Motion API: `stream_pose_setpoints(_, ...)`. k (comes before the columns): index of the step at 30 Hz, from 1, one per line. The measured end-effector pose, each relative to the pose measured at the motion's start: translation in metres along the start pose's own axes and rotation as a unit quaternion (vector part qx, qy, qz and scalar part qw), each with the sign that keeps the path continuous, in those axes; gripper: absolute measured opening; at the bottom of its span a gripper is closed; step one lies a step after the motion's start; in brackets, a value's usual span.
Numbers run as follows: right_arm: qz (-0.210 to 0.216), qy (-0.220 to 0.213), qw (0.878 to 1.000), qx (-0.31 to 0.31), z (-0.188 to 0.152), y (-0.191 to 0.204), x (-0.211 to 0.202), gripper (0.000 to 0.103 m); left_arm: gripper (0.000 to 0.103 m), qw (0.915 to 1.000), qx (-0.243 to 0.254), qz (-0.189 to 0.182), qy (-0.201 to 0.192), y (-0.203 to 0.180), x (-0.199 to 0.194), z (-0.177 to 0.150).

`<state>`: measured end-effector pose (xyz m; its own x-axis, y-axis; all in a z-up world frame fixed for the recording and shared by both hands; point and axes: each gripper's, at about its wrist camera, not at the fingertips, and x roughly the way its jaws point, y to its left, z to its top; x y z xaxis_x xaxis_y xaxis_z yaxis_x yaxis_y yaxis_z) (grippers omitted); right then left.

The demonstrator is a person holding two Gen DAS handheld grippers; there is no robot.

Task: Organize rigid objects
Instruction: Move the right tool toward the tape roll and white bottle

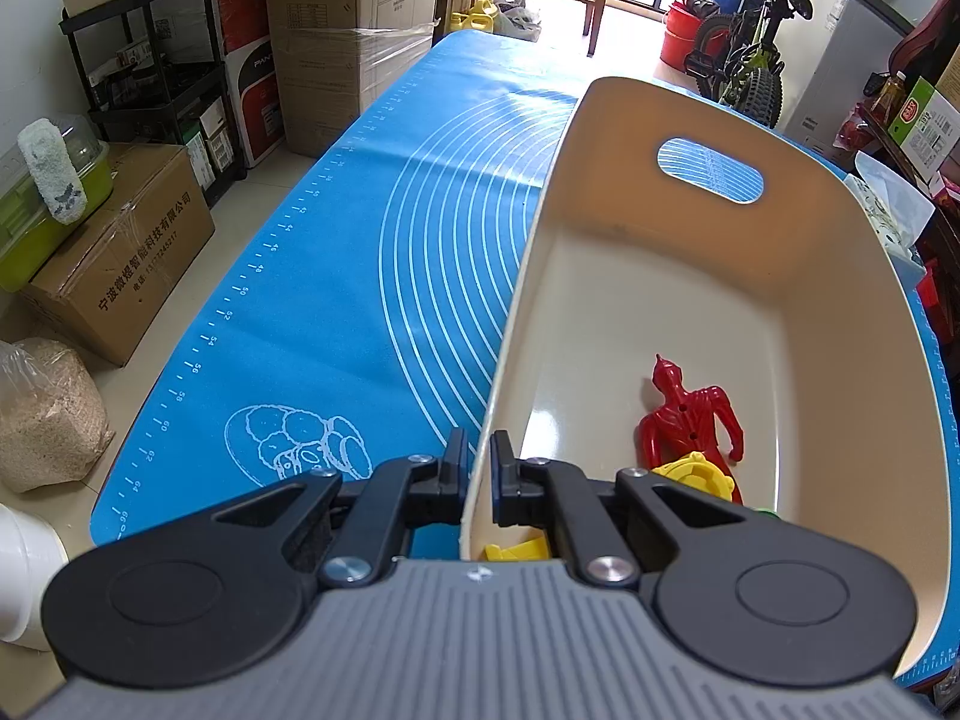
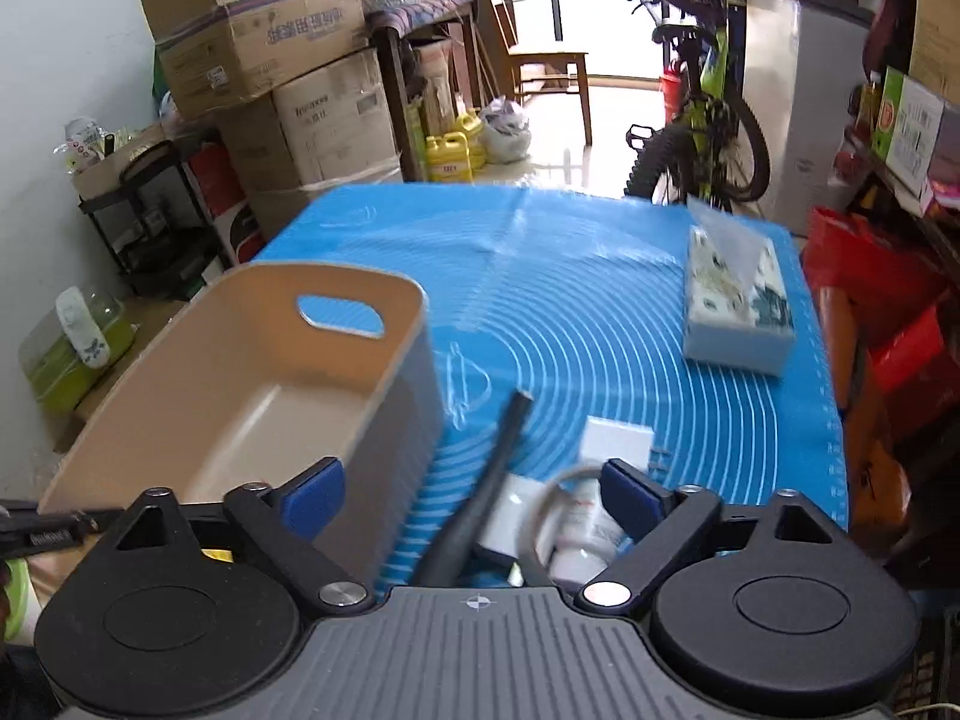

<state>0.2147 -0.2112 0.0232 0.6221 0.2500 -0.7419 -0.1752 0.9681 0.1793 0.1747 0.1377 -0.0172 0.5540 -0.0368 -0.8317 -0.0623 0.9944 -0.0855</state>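
The beige bin (image 1: 690, 300) sat on the blue mat (image 1: 336, 276), and my left gripper (image 1: 478, 468) was pinching its near-left wall, fingers pressed onto the thin rim. It looked stiff, light plastic, slick, so gripping the wall made sense. Left view showed a red figure (image 1: 690, 414) inside the bin. Right view showed my right gripper (image 2: 474, 489) spread wide beside the bin over a black rod (image 2: 480, 492), white bottle (image 2: 585, 540) and white box (image 2: 615, 438).
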Motion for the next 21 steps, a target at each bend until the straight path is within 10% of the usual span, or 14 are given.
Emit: stream_pose_setpoints(21, -0.003, 0.044, 0.998, -0.043, -0.031, -0.015, 0.058, 0.051, 0.009, 1.0000, 0.000, 0.000, 0.000, 0.000, 0.000, 0.000)
